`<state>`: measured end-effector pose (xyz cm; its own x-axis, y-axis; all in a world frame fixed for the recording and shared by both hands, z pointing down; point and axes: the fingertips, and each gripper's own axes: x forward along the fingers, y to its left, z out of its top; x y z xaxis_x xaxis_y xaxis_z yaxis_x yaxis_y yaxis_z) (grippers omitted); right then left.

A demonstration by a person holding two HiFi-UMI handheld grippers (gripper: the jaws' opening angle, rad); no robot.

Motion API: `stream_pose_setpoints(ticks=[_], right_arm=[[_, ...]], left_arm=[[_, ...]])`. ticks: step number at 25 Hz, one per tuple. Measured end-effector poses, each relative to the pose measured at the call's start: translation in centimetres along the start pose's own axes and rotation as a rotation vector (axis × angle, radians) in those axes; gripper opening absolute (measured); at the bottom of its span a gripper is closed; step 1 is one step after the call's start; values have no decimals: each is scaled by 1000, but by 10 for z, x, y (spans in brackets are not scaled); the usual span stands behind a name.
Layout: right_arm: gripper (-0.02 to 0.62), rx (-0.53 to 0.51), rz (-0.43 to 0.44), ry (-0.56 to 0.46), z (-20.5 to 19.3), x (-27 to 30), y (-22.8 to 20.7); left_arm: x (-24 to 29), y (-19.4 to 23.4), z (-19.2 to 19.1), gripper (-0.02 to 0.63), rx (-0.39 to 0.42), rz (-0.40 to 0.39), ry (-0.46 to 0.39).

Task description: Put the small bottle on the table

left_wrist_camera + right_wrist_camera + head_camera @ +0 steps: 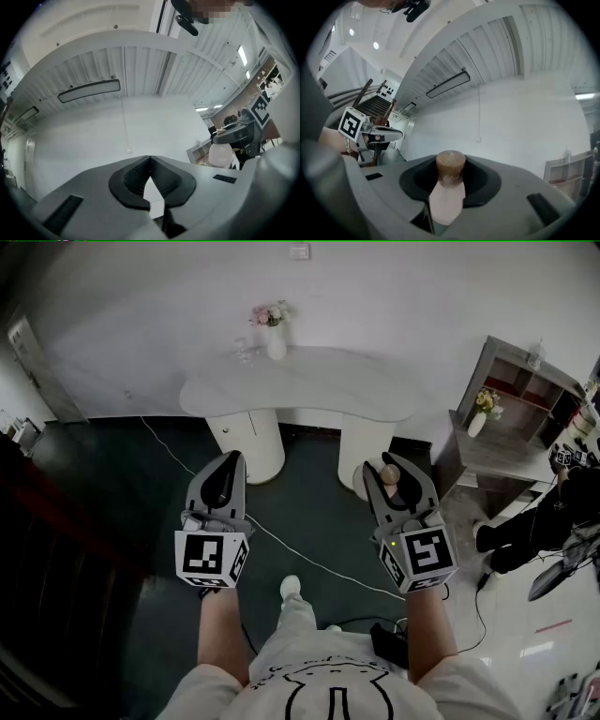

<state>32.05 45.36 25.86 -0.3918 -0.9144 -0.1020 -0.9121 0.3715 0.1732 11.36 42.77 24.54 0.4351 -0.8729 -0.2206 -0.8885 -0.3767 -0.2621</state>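
The small bottle (389, 473), pale with a brown cork-like cap, is clamped between the jaws of my right gripper (390, 467), held in the air over the dark floor, short of the white table (309, 395). In the right gripper view the bottle (446, 197) stands upright between the pads, cap (450, 165) on top. My left gripper (231, 461) hovers level with it on the left, jaws closed with nothing in them; its tips meet in the left gripper view (150, 160). The bottle (220, 154) shows there at the right too.
A white vase with pink flowers (274, 332) and some small glassware (246, 352) stand at the table's back left. A grey shelf unit (511, 381) with a vase of yellow flowers (481, 413) is at the right. A white cable (309, 561) crosses the floor.
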Motion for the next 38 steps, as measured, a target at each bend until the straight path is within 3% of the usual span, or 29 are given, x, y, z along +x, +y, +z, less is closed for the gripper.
stream_pose_setpoints(ticks=[12,30,38], right_arm=[[120,0,11,13,-16,43,6],[120,-27,76,45,-37,257,15],[120,-20,68,58,-51,326,29]], left_arm=[[17,40,-31,2,-30,39,-2],[150,184,-107,5,-38,47,28],[184,237,-141,5,-41,26,39]])
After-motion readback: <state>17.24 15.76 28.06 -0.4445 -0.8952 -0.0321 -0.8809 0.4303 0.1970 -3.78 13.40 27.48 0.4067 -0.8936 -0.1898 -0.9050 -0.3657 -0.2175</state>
